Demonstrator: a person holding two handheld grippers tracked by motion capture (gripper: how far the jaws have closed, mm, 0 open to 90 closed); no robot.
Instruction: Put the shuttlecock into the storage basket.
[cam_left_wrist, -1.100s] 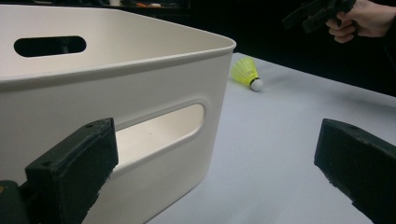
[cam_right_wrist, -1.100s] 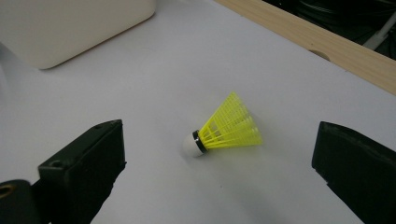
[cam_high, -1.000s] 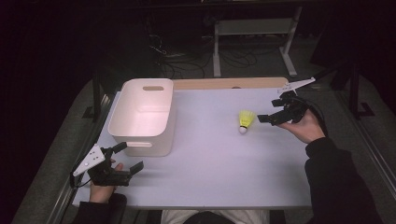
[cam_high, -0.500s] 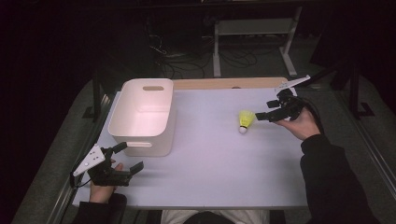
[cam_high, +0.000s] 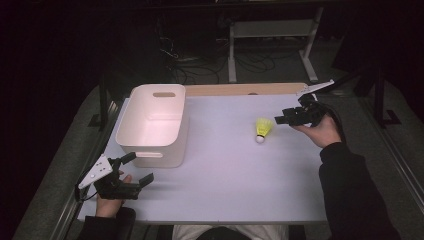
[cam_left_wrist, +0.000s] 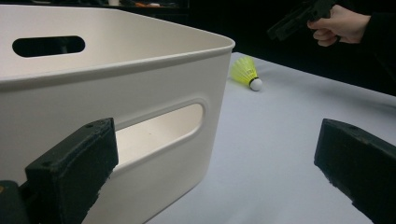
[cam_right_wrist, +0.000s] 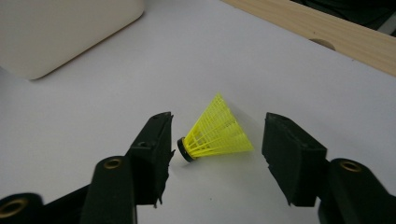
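A yellow shuttlecock (cam_high: 263, 129) with a white cork lies on its side on the white table, right of centre. My right gripper (cam_high: 281, 119) hovers at its right side. In the right gripper view the shuttlecock (cam_right_wrist: 217, 133) lies between the two jaws of the right gripper (cam_right_wrist: 219, 128). The jaws have just been closing, with a gap still showing at the skirt, so they are open. My left gripper (cam_high: 140, 167) rests open at the table's front left, close to the white bin (cam_high: 131, 120). Nothing is between its jaws in the left gripper view (cam_left_wrist: 218, 128).
The white bin (cam_left_wrist: 140, 93) has handle slots and looks empty inside. A wooden strip (cam_high: 240, 89) runs along the table's far edge. Beyond it, in the dark, are a metal stand (cam_high: 272, 30) and cables. The other hand and its gripper (cam_left_wrist: 285, 28) show far off.
My right hand has shifted slightly beside the shuttlecock. The shuttlecock, the bin and my left gripper have stayed where they were.
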